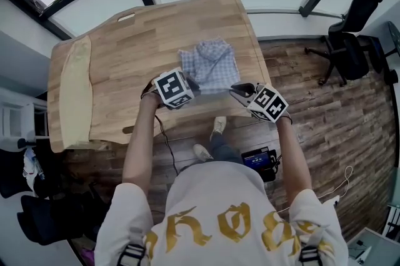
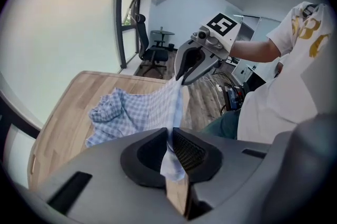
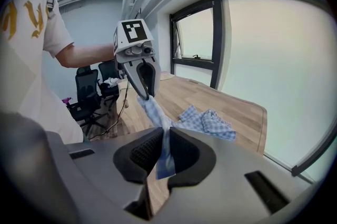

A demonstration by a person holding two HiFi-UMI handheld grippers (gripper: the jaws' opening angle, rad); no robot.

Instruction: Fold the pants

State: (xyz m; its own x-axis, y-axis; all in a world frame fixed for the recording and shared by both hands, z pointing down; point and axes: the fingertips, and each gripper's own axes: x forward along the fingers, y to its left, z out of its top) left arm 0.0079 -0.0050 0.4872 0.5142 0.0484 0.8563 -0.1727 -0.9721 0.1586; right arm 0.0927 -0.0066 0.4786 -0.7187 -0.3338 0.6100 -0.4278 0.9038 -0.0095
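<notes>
The pants (image 1: pixel 209 62) are clamped at one edge by the left claw (image 2: pixel 169 138) and the right claw (image 3: pixel 162 140), and the rest is seen bunched on the table (image 1: pixel 125 52).

Pants (image 1: pixel 209 62) corners largely hidden inside left tool (image 1: pixel 195 88) and right tool (image 1: pixel 234 92).

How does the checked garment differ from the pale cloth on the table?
The checked pants are blue-and-white and rumpled; the pale cloth is plain cream and lies flat as a long strip. The left gripper and right gripper grip the pants' near edge; the cloth is untouched. Both rest on the wooden table.
</notes>
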